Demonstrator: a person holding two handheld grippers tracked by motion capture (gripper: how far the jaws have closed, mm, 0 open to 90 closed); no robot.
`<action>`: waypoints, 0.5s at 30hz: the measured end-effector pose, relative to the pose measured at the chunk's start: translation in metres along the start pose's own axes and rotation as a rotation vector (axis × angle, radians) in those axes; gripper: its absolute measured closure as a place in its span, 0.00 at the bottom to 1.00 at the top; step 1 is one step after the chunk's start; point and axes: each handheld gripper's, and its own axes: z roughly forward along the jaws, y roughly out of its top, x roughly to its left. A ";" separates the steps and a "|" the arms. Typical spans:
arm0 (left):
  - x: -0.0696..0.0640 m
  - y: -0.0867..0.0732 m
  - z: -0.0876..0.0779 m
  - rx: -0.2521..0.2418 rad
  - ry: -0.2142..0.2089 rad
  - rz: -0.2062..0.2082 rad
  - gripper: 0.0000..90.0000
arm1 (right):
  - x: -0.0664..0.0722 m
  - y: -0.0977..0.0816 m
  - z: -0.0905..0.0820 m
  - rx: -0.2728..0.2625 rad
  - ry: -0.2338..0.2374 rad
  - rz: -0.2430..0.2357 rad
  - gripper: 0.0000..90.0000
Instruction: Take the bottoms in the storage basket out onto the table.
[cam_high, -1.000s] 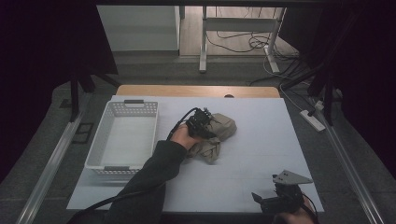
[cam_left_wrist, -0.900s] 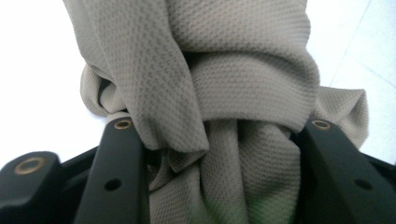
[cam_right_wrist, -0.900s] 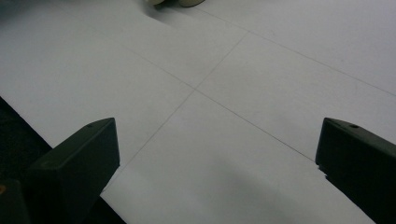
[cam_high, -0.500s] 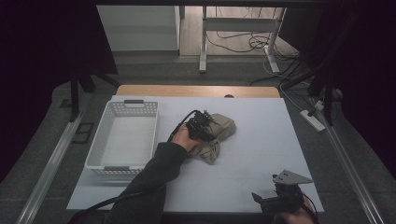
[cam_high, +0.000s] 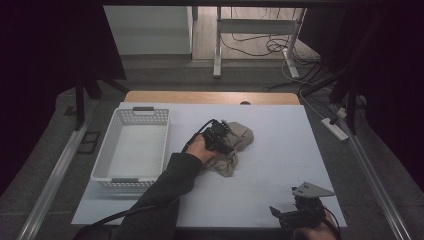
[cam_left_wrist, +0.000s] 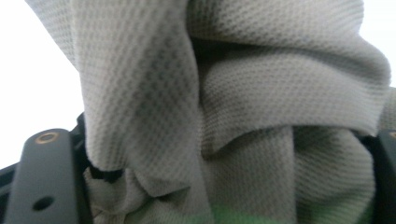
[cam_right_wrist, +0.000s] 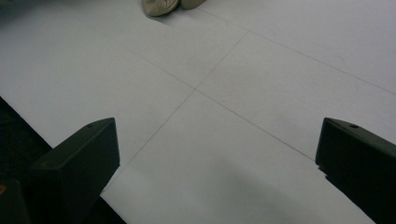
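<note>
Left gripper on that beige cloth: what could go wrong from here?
The left gripper has just been opening with the beige cloth bunched between its jaws, so folds may snag and drag when it pulls away. The crumpled cloth lies outside the white basket; it may need regrasping.

There is one beige cloth (cam_high: 235, 145) on one white table (cam_high: 280, 165). One white basket (cam_high: 132, 150) stands beside it. Two grippers are present: the left gripper (cam_high: 220, 136) and the right gripper (cam_high: 300, 214).
</note>
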 end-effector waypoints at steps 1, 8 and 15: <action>0.000 0.000 0.001 0.001 0.000 -0.004 0.18 | 0.000 0.000 0.000 0.000 0.000 0.000 0.00; 0.002 0.000 0.001 0.009 -0.009 -0.027 0.08 | 0.000 0.000 0.000 0.000 0.001 0.002 0.00; 0.002 0.001 -0.004 -0.011 -0.051 -0.015 0.02 | 0.000 0.000 0.000 0.000 0.002 0.001 0.00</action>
